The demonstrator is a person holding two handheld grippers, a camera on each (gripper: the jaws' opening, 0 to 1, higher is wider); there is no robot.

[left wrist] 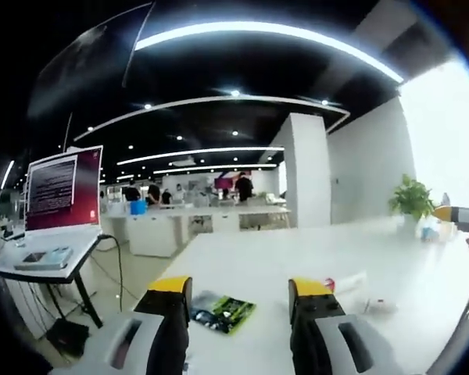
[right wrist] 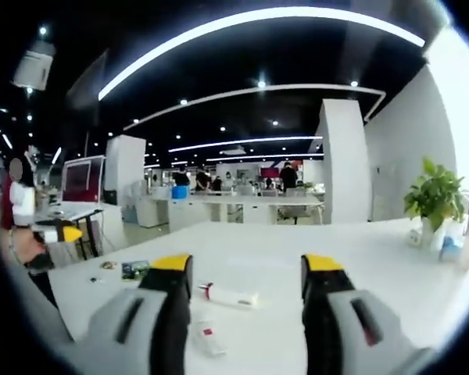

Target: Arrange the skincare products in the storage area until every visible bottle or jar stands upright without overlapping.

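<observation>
Both grippers hang above the white table (right wrist: 359,250) with jaws spread apart and nothing between them: the left gripper (left wrist: 241,301) and the right gripper (right wrist: 246,281). In the right gripper view a white tube (right wrist: 228,296) with a red cap lies on its side between the jaws, with a small white item (right wrist: 209,334) nearer. In the left gripper view a green-and-black packet (left wrist: 223,311) lies flat between the jaws.

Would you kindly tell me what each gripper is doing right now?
Left gripper: open, holding nothing.
Right gripper: open, holding nothing.

One white tube (right wrist: 230,296), one green packet (left wrist: 223,311), one potted plant (right wrist: 434,197).
</observation>
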